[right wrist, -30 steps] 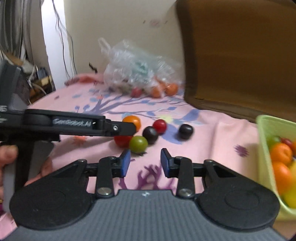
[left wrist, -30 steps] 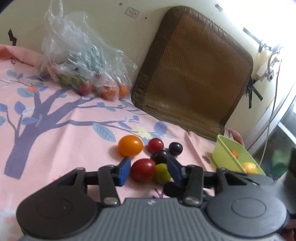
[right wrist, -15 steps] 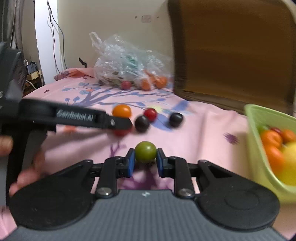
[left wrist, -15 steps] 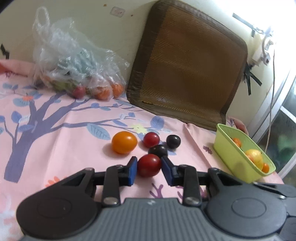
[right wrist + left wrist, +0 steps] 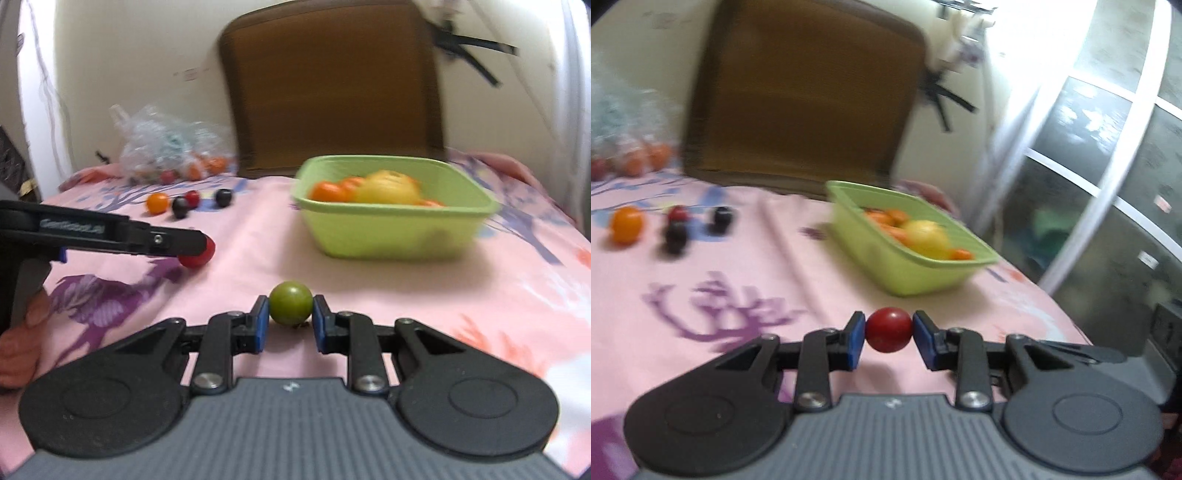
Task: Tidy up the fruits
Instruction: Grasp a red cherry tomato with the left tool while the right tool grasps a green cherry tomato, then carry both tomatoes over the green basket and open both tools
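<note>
My left gripper (image 5: pixel 888 334) is shut on a red tomato (image 5: pixel 888 329) and holds it above the pink sheet; the red tomato also shows in the right wrist view (image 5: pixel 197 254). My right gripper (image 5: pixel 290 317) is shut on a green tomato (image 5: pixel 290 302). A light green basket (image 5: pixel 923 269) (image 5: pixel 391 232) with orange fruits and a yellow fruit (image 5: pixel 388 188) stands ahead of both. An orange tomato (image 5: pixel 626 225), a red one (image 5: pixel 677 213) and two dark ones (image 5: pixel 675 236) lie on the sheet at far left.
A clear plastic bag of fruits (image 5: pixel 170 155) lies at the back left by the wall. A brown woven cushion (image 5: pixel 332 85) leans on the wall behind the basket. A window frame (image 5: pixel 1089 147) is at the right, past the bed's edge.
Both grippers closed on their tomatoes, lifted them from the group and swung right toward the green basket, which is now nearer and more central.
</note>
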{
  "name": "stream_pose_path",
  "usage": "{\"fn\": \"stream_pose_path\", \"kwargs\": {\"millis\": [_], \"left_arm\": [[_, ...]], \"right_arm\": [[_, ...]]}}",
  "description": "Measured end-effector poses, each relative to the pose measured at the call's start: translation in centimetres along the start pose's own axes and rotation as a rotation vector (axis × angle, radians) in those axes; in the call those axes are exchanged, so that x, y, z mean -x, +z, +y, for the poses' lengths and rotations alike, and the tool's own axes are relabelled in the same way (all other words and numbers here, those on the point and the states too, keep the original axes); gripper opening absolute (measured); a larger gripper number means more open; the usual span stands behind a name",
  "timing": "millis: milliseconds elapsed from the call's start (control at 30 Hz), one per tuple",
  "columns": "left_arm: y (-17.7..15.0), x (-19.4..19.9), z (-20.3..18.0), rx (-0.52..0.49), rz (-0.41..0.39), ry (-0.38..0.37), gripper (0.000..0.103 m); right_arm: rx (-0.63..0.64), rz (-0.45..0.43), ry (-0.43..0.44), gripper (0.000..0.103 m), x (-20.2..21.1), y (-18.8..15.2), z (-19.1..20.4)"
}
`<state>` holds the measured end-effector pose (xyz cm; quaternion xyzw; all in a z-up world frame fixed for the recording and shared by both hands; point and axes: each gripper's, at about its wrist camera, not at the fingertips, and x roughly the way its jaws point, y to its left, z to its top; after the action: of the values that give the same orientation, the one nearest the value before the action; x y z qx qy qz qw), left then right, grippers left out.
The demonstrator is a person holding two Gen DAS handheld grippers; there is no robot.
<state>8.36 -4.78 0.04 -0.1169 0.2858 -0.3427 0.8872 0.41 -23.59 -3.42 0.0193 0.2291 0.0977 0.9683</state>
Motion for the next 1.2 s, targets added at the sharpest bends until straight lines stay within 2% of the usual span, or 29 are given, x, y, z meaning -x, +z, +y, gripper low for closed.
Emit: {"fn": "stream_pose_path", "kwargs": {"millis": [100, 200, 333, 500, 567, 667, 800, 1000, 1100, 1167, 1200], "left_arm": [[-0.5, -1.2, -1.8, -0.048, 0.032, -0.004, 0.029], [-1.1, -2.3, -2.6, -0.088, 0.073, 0.041, 0.03], [-1.3, -2.5, -3.1, -0.113, 0.083, 0.072, 0.033], [-0.9, -2.9, -3.9, -0.143, 0.082, 0.07, 0.029], [0.2, -2.7, -4.1, -0.124, 0.06, 0.05, 0.029], [3.0, -3.2, -4.1, -0.077, 0.032, 0.015, 0.029], [6.3, -5.4, -4.2, -0.035, 0.004, 0.01, 0.029], [9.1, -10.0, -2.9, 0.077, 0.042, 0.047, 0.03], [9.4, -11.3, -2.3, 0.096, 0.042, 0.067, 0.032], [9.5, -11.7, -2.1, 0.101, 0.046, 0.083, 0.042], [9.5, -12.0, -2.0, 0.101, 0.046, 0.091, 0.043]], "right_arm": [[-0.005, 0.003, -0.028, 0.03, 0.4, -0.5, -0.9], [-0.011, 0.002, -0.014, 0.03, 0.5, -0.6, -1.2], [0.0, 0.002, -0.006, 0.03, 0.6, -0.7, -1.2], [-0.019, -0.018, 0.015, 0.028, 1.3, -1.0, -1.9], [-0.047, -0.061, 0.021, 0.028, 1.8, -0.8, -2.6], [-0.044, -0.158, -0.024, 0.028, 2.6, 0.1, -3.3], [-0.065, -0.246, -0.068, 0.028, 2.3, 2.6, -5.1], [-0.09, -0.245, -0.129, 0.03, -1.5, 5.2, -7.1], [-0.103, -0.24, -0.116, 0.03, -3.1, 5.4, -7.9], [-0.117, -0.245, -0.112, 0.031, -3.4, 5.2, -8.1], [-0.123, -0.248, -0.11, 0.033, -3.5, 5.1, -8.1]]}}
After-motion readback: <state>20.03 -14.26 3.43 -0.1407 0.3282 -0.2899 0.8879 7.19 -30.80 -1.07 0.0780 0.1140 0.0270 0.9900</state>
